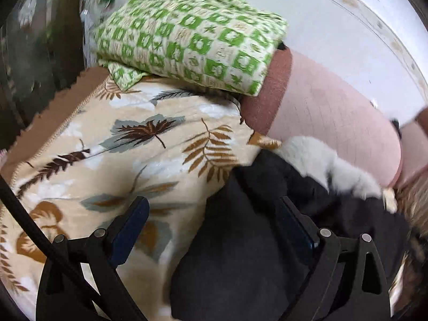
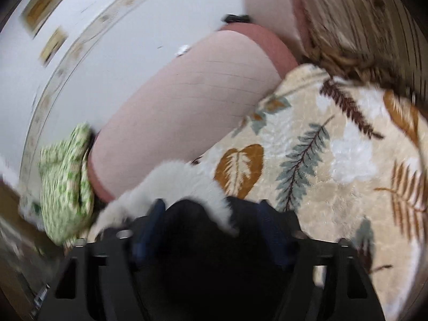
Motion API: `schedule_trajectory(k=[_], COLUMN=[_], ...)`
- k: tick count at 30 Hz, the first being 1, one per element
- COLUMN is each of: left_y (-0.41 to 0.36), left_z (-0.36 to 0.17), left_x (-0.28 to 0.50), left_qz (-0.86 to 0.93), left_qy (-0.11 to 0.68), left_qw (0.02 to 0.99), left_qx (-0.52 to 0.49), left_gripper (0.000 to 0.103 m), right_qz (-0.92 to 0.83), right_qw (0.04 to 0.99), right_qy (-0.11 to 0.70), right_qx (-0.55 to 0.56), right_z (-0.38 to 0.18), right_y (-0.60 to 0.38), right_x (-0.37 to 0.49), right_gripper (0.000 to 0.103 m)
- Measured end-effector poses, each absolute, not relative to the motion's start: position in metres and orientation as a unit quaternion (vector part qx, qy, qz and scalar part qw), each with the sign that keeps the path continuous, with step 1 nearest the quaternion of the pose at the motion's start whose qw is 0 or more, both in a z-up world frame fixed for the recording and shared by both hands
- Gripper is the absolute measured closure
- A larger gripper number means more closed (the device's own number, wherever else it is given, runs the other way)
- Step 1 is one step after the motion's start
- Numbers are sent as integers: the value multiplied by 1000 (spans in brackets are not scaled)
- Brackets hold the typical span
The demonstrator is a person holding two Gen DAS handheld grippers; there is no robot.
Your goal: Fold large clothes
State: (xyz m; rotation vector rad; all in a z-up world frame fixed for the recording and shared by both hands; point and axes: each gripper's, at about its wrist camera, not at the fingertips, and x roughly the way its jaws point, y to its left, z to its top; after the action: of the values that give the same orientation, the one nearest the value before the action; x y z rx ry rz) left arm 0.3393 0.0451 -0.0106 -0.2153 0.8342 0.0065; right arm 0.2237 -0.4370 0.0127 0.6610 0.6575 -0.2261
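A black coat with a fluffy white fur collar lies bunched on the leaf-print blanket, collar end nearest the pink headboard, dark cloth rumpled and not laid flat.

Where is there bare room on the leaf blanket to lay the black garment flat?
Free: leaf blanket between the green pillow and the left gripper; also right of the black garment in the right wrist view. Crowded: by the pink bolster, where the white fur trim lies.
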Motion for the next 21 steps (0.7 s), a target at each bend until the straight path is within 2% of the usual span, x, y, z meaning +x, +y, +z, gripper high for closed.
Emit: schedule_trajectory(k=[1, 2, 6, 9, 12, 13, 17, 21], left_y=[38, 30, -10, -48, -57, -55, -39, -41], left_z=[-11, -13, -17, -36, -64, -71, -97, -103], left_x=[336, 335, 340, 370, 406, 415, 441, 436], left_qz=[-5, -17, -77, -127, -116, -107, -94, -84], left_qy=[410, 416, 412, 446, 476, 479, 485, 463], left_qw=[907, 905, 906, 886, 871, 870, 864, 877], left_qx=[-95, -88, -66, -25, -36, -44, -102, -96], left_gripper=[8, 8, 8, 8, 8, 7, 4, 3], right_qz=[-102, -88, -21, -47, -98, -110, -103, -107], right_qw=[890, 893, 900, 906, 897, 889, 868, 871], right_qy=[323, 331, 359, 378, 407, 421, 426, 413], right_qx=[306, 292, 246, 181, 140, 144, 235, 245], right_z=[16, 19, 15, -5, -35, -50, -79, -88], right_y=[-427, -413, -357, -333, -337, -345, -380, -383], right_x=[223, 224, 244, 272, 302, 313, 327, 330], right_gripper=[59, 60, 60, 60, 57, 54, 54, 54])
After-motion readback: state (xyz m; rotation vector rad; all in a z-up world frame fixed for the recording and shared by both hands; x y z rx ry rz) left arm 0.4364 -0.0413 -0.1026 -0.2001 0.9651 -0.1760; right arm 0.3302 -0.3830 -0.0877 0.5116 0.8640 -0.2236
